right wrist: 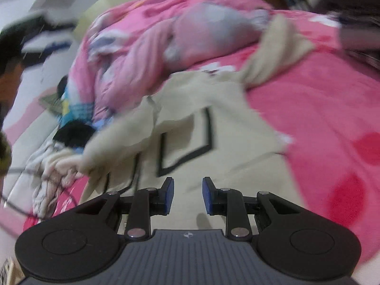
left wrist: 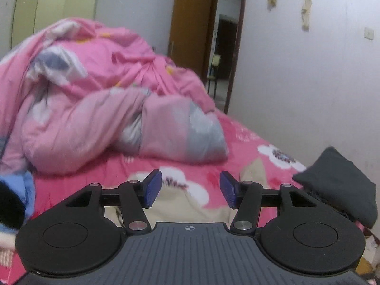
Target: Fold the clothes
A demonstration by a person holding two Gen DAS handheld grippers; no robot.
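My left gripper (left wrist: pixel 190 189) stands open with nothing between its pads; my right gripper (right wrist: pixel 187 196) stands narrower, also empty. One beige garment (right wrist: pixel 213 128) lies spread on the bed (right wrist: pixel 320 109) just beyond and beneath my right fingers. Near the bed's right edge sits one dark folded garment (left wrist: pixel 337 185). Farther back, one pink quilt (left wrist: pixel 95 90) is heaped.

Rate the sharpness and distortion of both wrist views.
Left wrist view: the crumpled pink quilt is softly blurred, the black left tongs crisp, and fisheye bends the walls. Right wrist view: heavy motion smear over the beige printed garment; only the right tongs stay sharp.
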